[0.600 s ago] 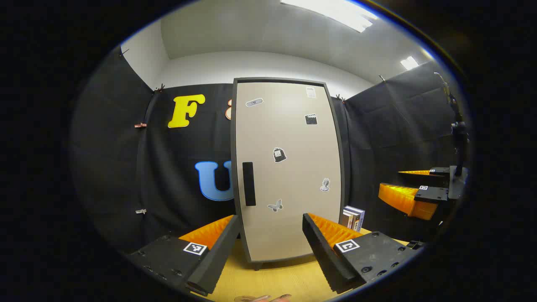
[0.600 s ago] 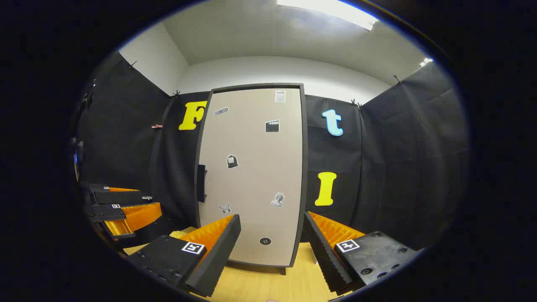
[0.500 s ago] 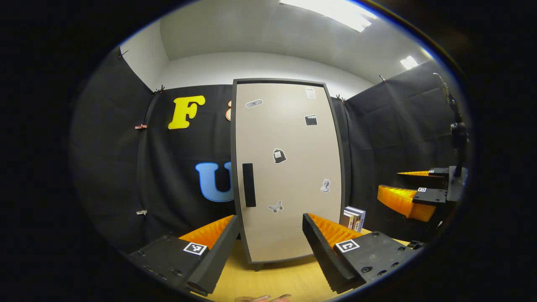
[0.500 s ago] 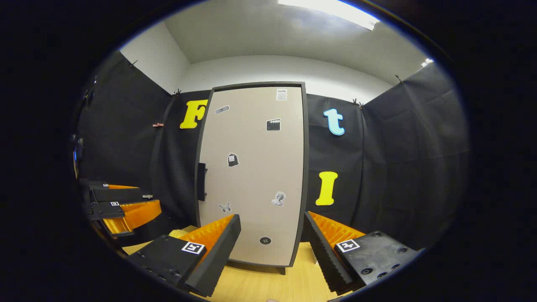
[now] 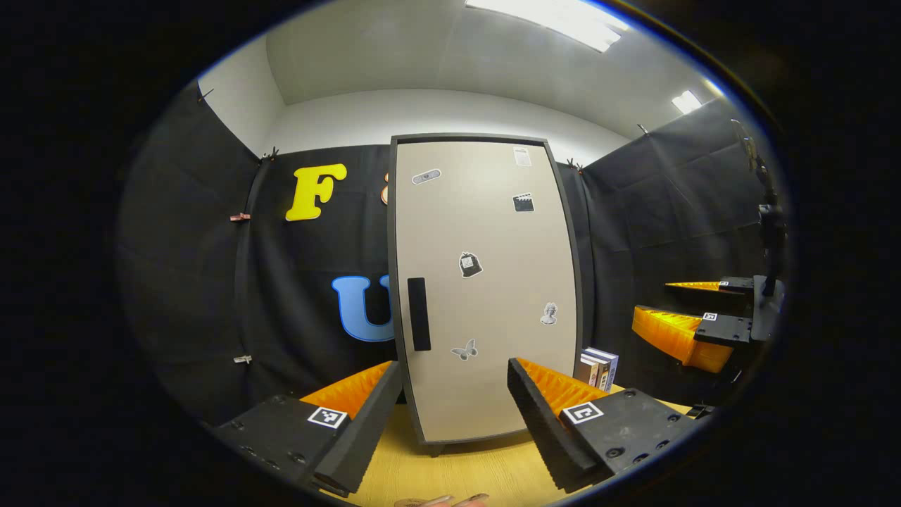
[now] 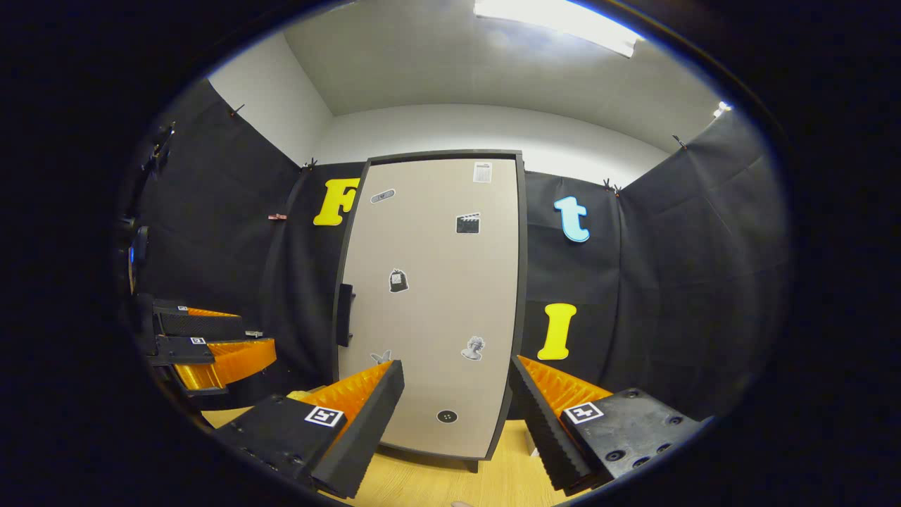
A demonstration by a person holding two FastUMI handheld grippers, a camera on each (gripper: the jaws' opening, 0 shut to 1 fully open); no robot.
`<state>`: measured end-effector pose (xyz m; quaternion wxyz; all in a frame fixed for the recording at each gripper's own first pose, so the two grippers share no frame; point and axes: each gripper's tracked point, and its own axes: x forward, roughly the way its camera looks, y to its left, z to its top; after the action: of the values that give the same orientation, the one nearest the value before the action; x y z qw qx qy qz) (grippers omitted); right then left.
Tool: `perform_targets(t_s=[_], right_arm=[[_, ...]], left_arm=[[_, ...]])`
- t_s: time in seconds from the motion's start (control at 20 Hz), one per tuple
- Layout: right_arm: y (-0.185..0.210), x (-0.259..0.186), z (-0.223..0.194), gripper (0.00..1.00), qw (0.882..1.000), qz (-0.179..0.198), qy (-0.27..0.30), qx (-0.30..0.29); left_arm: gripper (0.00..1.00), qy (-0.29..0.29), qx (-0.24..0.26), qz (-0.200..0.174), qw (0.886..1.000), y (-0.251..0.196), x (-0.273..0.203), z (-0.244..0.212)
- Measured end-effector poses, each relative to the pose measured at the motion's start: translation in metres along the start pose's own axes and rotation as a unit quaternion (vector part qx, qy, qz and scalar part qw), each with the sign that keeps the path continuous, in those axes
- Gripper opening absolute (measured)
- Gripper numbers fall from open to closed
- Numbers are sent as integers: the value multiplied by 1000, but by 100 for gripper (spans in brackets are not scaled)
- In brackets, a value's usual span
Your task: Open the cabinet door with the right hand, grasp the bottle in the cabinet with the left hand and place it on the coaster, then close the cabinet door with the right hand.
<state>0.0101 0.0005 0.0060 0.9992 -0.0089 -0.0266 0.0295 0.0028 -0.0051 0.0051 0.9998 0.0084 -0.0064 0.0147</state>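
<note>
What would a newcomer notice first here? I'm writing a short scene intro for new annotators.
The tall pale cabinet door stands shut in the middle, dotted with small stickers, its dark handle at the left edge. The left gripper and the right gripper both hang open in front of it above the wooden table. A few books stand just right of the cabinet.

Both cameras ride low over the wooden tabletop (image 5: pixel 486 473), facing the closed cabinet door (image 5: pixel 486 282) at frame centre from close range. The left gripper view looks from its handle side, the right gripper view from farther right; both share the door.
</note>
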Motion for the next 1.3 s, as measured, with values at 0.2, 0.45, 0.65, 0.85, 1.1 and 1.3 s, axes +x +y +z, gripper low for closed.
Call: perform_targets(t_s=[0.2,0.45,0.65,0.85,1.1,1.3], right_arm=[[-1,-1,-5,97,1000,-1,13,11],[-5,-1,-3,97,1000,-8,12,12],[-1,2,-9,97,1000,-1,16,-8],[17,10,-11,97,1000,25,15,-7],[64,35,-2,97,997,73,7,32],[97,64,2,97,998,63,-8,28]], left_arm=[[95,1,2,0,1000,-3,-1,-1],[95,-2,0,3,1000,-1,-4,2],[95,0,0,16,1000,4,-7,2],[95,4,-6,44,999,20,-15,-4],[95,7,5,76,997,59,-25,-6],[95,10,7,68,998,95,-18,-11]])
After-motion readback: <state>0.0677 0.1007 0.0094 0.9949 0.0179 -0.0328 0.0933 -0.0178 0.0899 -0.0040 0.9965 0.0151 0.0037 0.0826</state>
